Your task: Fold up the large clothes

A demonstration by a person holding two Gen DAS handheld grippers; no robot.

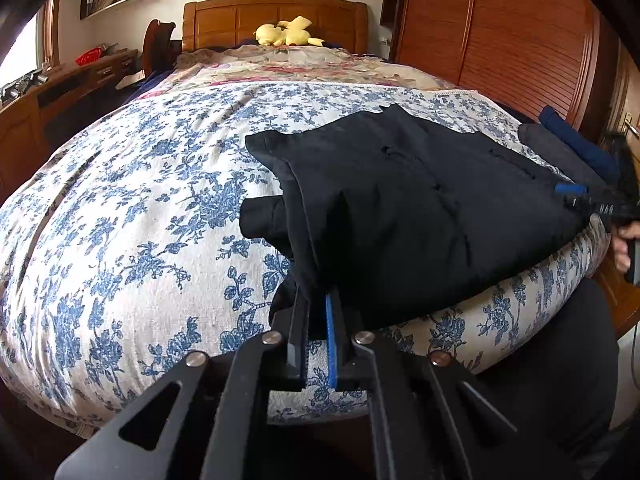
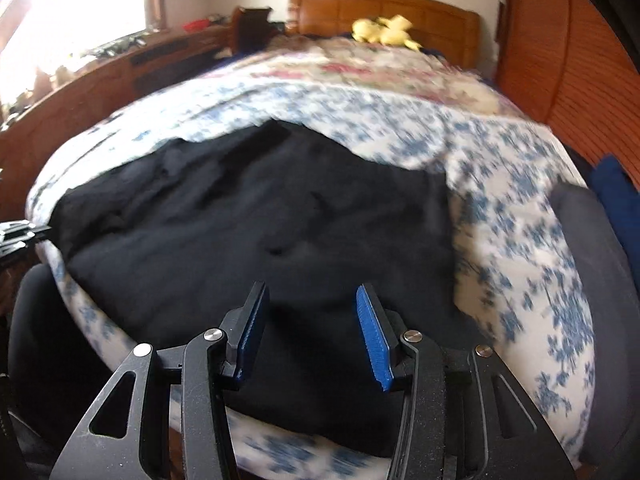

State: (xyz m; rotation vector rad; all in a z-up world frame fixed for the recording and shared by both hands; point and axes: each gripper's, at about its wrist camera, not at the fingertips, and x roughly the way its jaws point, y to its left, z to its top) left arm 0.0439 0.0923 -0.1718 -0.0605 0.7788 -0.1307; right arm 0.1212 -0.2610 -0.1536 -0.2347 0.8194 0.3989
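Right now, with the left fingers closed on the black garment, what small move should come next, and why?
Probably bring the right gripper forward and close it on the near edge of the black garment. Its fingers are open and hold nothing, while the left gripper already pinches the garment's left corner at the edge of the bed. A second grip would likely let both hands lift the next fold evenly.

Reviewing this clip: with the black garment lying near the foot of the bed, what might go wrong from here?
1. Only the left tool pinches the black garment; the right tool hovers open, so lifting may skew the fold.
2. The garment lies at the edge of the blue floral bedspread and might slide off.
3. A bunched layer pokes out at its left side, so the fold may end up uneven.
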